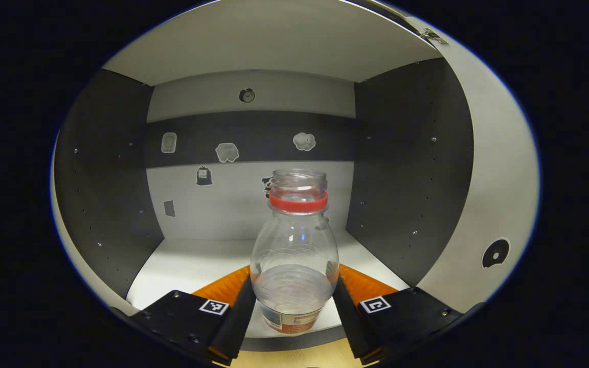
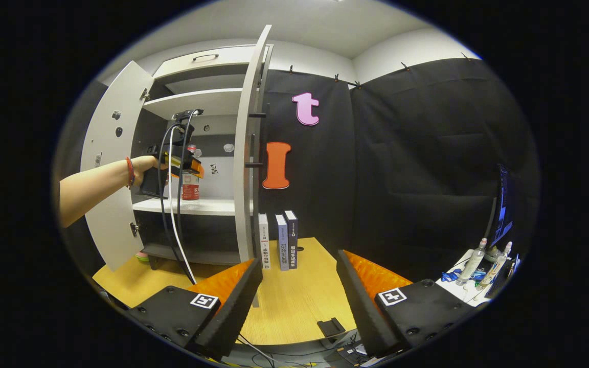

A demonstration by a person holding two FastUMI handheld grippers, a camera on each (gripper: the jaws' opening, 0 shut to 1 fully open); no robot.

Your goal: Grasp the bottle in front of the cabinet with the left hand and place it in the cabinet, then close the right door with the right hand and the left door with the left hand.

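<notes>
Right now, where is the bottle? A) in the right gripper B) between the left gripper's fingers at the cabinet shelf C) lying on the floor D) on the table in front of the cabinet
B: the left gripper has both fingers against the clear bottle, upright at the front edge of the cabinet shelf.

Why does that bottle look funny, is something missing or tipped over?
The bottle has no cap: its mouth is open above the red ring. It stands upright between the left gripper's fingers at the cabinet shelf. Nothing looks spilled or broken.
</notes>
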